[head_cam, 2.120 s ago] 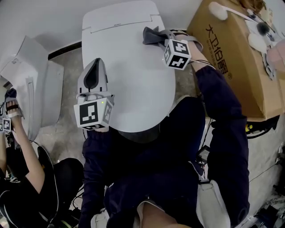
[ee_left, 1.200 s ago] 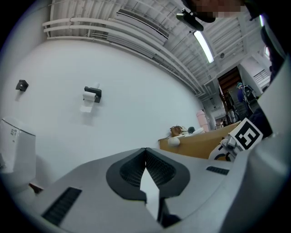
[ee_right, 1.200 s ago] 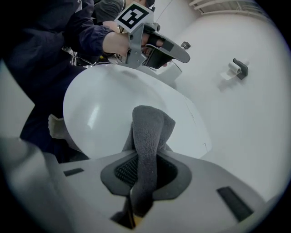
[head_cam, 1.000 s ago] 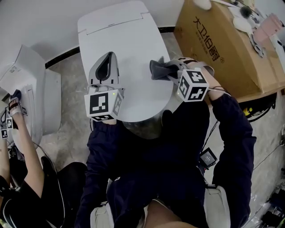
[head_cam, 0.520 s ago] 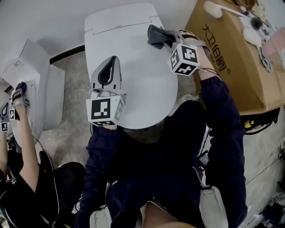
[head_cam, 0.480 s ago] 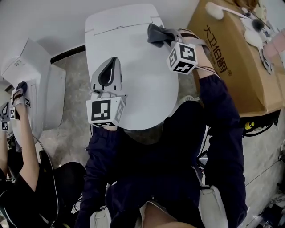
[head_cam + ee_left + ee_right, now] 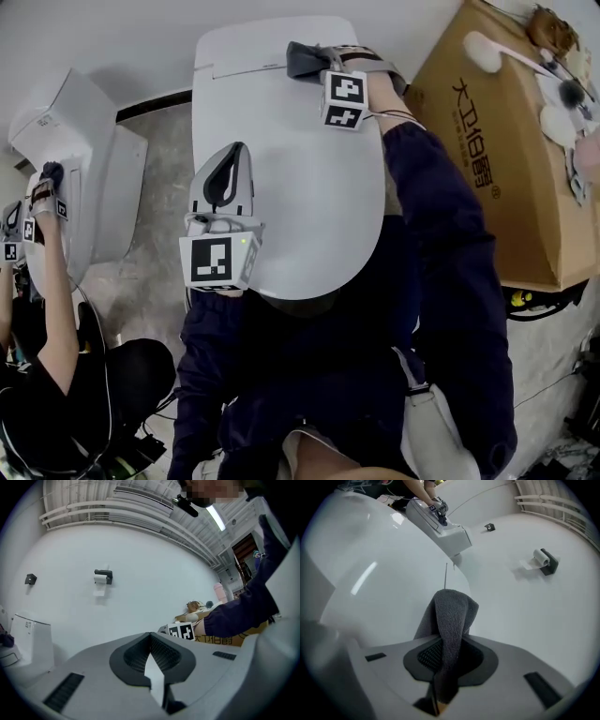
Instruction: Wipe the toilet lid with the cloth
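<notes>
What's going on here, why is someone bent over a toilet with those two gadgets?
A person is cleaning a closed toilet with a hand-held gripper in each hand. The right gripper is clamped on a dark grey cloth and holds it at the far end of the white toilet lid, near the hinge. The left gripper is shut with nothing in it and sits over the lid's left side, taking no part in the wiping.

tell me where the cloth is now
In the head view, the grey cloth is clamped in the right gripper at the far end of the toilet lid, left of the cardboard box.
</notes>
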Demonstrator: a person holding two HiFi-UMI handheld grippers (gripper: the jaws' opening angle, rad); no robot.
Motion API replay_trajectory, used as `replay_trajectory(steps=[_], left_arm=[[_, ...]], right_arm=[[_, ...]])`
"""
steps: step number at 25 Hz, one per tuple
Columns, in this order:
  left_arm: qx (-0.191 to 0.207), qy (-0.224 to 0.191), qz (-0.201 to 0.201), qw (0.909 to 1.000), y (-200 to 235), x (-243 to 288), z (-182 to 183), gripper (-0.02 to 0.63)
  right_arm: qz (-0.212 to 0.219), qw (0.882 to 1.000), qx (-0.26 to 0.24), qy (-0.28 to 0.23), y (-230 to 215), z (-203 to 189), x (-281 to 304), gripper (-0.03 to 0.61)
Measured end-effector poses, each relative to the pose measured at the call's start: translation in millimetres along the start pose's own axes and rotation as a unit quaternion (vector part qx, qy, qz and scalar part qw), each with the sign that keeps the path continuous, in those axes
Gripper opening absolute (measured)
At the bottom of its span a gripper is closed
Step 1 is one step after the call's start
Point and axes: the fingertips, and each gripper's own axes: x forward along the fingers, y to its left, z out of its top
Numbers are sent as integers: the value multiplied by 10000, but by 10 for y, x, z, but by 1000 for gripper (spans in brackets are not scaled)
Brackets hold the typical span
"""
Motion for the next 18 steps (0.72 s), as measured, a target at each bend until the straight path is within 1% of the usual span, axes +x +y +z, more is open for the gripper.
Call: replay_trajectory(steps=[3,8,13,18], left_arm=[[1,-12,128,9999,65,-4,12,15],[-50,8,231,9997,126,-38,-34,15],[-38,-51,143,9999,112,-70,-26,15],[-17,-112,23,9999,72,-130,20,15]], right_arm=[[142,9998,-138,72,40,21,192,69],[203,9997,-118,70,62,30,188,69],[372,9991,-161,93,207,89,17,69],[495,9987,-127,13,441,216,-337,69]])
